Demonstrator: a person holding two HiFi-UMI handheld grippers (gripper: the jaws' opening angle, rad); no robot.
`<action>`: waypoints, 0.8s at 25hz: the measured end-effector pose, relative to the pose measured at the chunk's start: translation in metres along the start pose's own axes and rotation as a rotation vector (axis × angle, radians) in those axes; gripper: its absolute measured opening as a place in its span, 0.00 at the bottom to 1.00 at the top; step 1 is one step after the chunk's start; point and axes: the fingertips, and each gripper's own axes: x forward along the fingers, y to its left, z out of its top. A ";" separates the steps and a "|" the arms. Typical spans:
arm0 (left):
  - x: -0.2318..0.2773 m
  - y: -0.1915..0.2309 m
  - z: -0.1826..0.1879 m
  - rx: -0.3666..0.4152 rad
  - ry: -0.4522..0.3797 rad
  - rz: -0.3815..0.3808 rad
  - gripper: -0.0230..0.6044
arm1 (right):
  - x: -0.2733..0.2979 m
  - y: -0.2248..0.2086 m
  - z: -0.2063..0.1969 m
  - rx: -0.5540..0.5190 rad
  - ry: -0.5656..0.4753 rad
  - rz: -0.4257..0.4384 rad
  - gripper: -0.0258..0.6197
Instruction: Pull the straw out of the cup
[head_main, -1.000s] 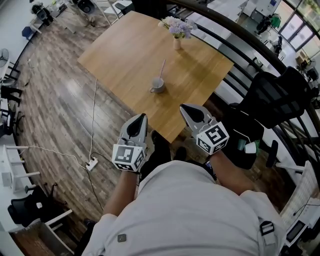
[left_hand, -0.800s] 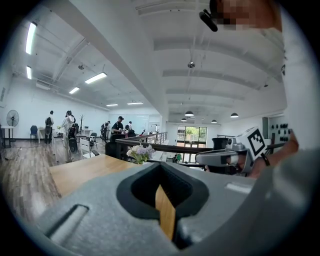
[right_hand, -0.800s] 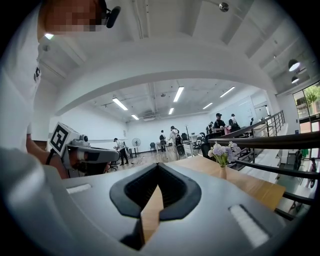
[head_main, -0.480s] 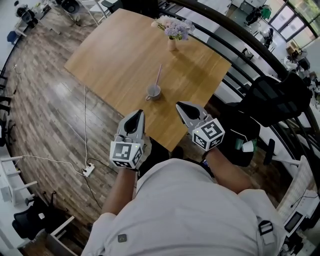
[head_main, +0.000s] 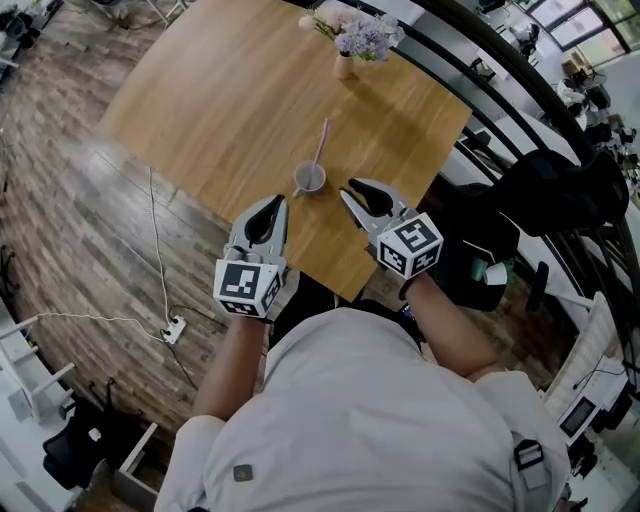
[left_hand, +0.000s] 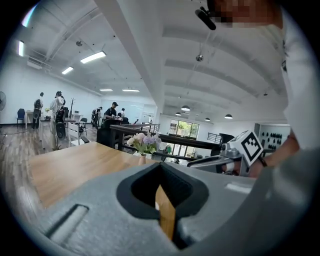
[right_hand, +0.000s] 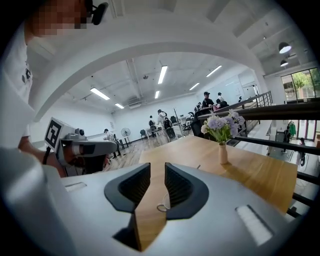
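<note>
A small grey cup (head_main: 310, 179) stands on the wooden table (head_main: 220, 110) near its front corner, with a pink straw (head_main: 321, 143) leaning out of it toward the far side. My right gripper (head_main: 353, 189) hovers just right of the cup, apart from it. Its jaws are opening and nothing is between them. In the right gripper view (right_hand: 157, 168) the cup (right_hand: 163, 203) shows through the gap. My left gripper (head_main: 274, 204) is over the table's front edge, nearer than the cup and to its left. Its tips (left_hand: 160, 166) meet and hold nothing.
A vase of purple and white flowers (head_main: 348, 62) stands at the table's far edge. A black railing (head_main: 520, 80) and a dark chair with a bag (head_main: 540, 190) lie to the right. A cable and power strip (head_main: 174, 328) are on the wooden floor at left.
Both grippers have moved forward, from before the table's edge to beside the cup. The right gripper's jaws have parted. The left gripper's jaws stay together.
</note>
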 end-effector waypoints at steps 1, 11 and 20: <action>0.006 0.006 -0.003 0.001 0.010 -0.009 0.04 | 0.010 -0.004 -0.005 0.003 0.016 -0.003 0.21; 0.048 0.049 -0.044 -0.047 0.103 -0.072 0.04 | 0.080 -0.046 -0.049 0.128 0.090 -0.053 0.23; 0.077 0.070 -0.067 -0.056 0.152 -0.111 0.04 | 0.122 -0.085 -0.090 0.202 0.168 -0.101 0.23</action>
